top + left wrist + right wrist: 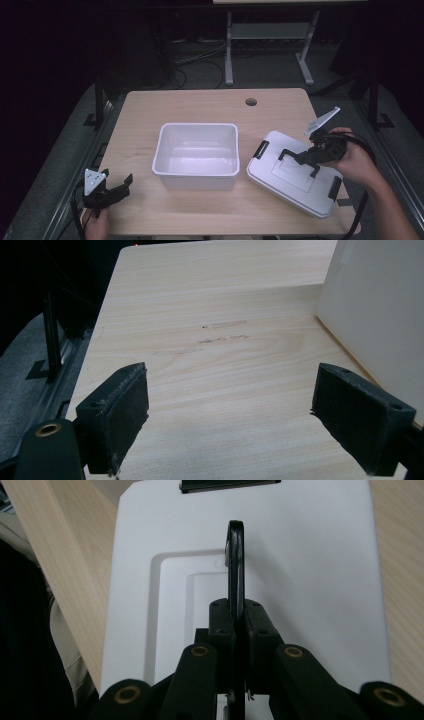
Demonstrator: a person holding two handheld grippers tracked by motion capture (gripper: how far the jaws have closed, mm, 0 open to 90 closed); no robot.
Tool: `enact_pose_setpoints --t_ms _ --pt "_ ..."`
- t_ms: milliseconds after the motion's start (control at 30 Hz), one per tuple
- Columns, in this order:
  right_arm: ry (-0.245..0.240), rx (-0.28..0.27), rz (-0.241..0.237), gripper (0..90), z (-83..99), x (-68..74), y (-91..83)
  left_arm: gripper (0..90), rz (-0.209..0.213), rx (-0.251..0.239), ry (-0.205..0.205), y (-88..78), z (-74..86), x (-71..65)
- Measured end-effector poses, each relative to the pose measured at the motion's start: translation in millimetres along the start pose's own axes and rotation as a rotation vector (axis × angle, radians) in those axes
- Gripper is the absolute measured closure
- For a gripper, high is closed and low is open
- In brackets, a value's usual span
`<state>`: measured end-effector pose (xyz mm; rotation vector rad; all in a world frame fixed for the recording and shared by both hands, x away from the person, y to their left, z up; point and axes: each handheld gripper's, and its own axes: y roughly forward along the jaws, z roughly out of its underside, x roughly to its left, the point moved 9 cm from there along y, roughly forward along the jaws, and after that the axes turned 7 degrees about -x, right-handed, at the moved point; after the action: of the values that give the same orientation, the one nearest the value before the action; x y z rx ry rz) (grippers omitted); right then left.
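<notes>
**Lid gripped by its handle, box waiting open**

The right tongs [306,159] are clamped on the thin black handle [235,560] that stands up from the middle of the white lid [295,172]. In the right gripper view the two pads are pressed together with only that flat handle between them, so the grip is narrow and firm. The lid sits at the right side of the tabletop [200,107], near the front right corner, turned at an angle to the edges; whether it is already lifted clear of the wood I cannot tell. A black clip [261,149] shows at its near-left end and another at the end toward the front edge.

The white box [196,155] stands open and empty in the middle of the tabletop, just beside the lid.

The left tongs [111,192] hover by the front left corner, spread wide with nothing between the pads [125,410]; the left gripper view shows bare wood between them and the box wall [375,315] off to one side.

The step in hand looks like carrying the lid to the box. The next move probably calls for lifting it level, squaring it with the box rim and lowering it so all four edges seat; the left tongs could steady the box.
</notes>
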<state>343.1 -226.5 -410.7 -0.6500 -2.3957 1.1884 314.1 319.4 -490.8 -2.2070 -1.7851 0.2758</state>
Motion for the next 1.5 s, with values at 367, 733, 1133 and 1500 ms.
enact_pose_setpoints --t_ms 367,733,1133,1500 --pt "-0.049 0.021 -0.016 84.3 -7.0 17.0 -23.5 14.0 -0.002 0.001 0.0 0.0 0.3 0.8" --pt "-0.084 0.016 -0.032 84.3 -18.3 30.5 -50.2 14.0 -0.002 0.004 0.002 0.1 0.4 0.6" --pt "-0.144 0.027 -0.049 84.3 -48.0 50.4 -69.7 14.0 -0.003 0.0 -0.003 -0.1 -0.3 1.4" --pt "-0.215 0.039 -0.065 84.3 -81.4 67.8 -69.8 14.0 -0.004 -0.003 -0.007 -1.0 -0.6 2.7"
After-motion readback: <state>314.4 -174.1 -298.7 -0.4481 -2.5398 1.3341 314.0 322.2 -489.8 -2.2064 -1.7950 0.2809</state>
